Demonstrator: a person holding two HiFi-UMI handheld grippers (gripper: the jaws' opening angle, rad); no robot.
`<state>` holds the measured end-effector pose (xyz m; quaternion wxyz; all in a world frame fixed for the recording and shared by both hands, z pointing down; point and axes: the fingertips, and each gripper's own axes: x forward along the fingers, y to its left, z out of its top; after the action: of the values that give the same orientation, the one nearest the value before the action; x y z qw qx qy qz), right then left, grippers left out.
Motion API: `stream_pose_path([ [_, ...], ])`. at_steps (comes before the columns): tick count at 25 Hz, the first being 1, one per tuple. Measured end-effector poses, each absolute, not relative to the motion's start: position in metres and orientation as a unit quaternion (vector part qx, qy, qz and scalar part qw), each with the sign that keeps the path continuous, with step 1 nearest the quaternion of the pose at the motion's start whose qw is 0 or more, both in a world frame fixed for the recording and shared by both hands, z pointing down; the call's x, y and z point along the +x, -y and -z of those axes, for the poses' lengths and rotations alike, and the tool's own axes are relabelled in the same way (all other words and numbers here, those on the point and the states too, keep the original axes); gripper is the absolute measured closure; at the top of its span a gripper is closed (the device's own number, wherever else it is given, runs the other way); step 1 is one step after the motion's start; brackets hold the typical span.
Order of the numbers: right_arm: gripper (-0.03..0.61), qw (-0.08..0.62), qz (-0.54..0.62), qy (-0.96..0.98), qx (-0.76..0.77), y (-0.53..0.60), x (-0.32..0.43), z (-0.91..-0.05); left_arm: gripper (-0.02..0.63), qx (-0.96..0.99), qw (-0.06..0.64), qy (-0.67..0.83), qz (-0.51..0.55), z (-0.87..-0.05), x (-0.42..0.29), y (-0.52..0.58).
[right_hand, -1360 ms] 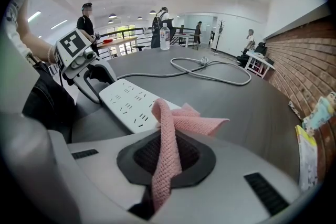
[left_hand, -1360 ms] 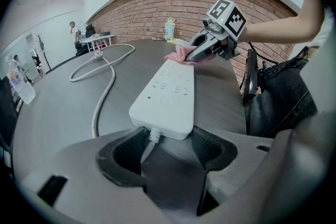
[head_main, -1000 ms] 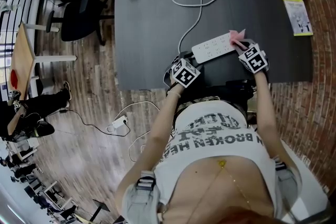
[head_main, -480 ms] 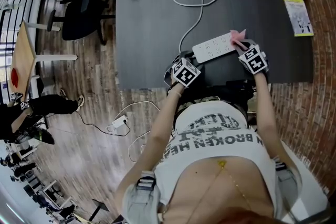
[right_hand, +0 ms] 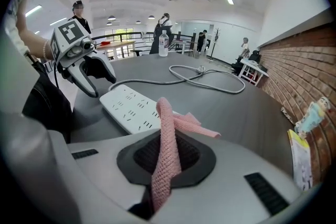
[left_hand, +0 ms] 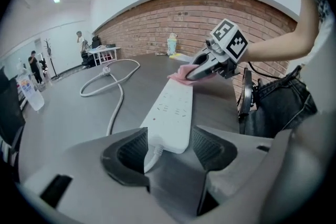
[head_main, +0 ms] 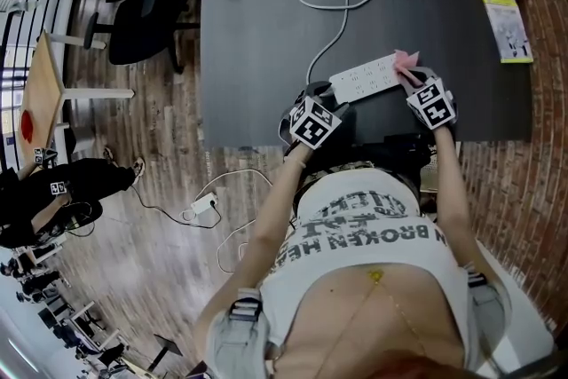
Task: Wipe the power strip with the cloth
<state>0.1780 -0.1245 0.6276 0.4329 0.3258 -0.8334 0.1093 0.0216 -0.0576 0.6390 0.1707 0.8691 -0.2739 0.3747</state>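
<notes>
Wiping looks like it is only starting. The right hand-held gripper pinches the pink cloth and presses it on the far end of the white power strip, which lies on the dark counter. The left hand-held gripper squeezes the strip's cord end so it cannot slide. Next, I think the cloth must rub along the top toward the cord, flat and gentle.

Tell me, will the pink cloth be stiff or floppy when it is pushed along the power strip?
Probably floppy: the cloth, pinched in the right gripper, bends and folds past the jaws. Its open knit looks light, so it may bunch rather than slide on the power strip. The left gripper at the strip's cord end should steady it.
</notes>
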Motion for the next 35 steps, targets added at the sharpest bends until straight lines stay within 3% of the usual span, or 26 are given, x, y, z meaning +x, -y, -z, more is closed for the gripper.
stream_pose_path([
  [6,0.561,0.393,-0.098,0.857,0.319,0.125,0.161,-0.594,0.395,0.891,0.163,0.293,-0.306,-0.599,0.030,0.067],
  [11,0.561,0.352,-0.106,0.876,0.313,0.119,0.144,-0.568,0.587,0.902,0.141,0.312,-0.261,-0.570,0.036,0.073],
  [24,0.561,0.221,-0.098,0.922,0.302,0.093,0.064,-0.489,0.606,0.909,0.135,0.359,-0.164,-0.491,0.013,0.066],
  [35,0.561,0.165,-0.075,0.940,0.288,0.082,0.027,-0.432,0.606,0.908,0.111,0.394,-0.090,-0.426,-0.008,0.063],
])
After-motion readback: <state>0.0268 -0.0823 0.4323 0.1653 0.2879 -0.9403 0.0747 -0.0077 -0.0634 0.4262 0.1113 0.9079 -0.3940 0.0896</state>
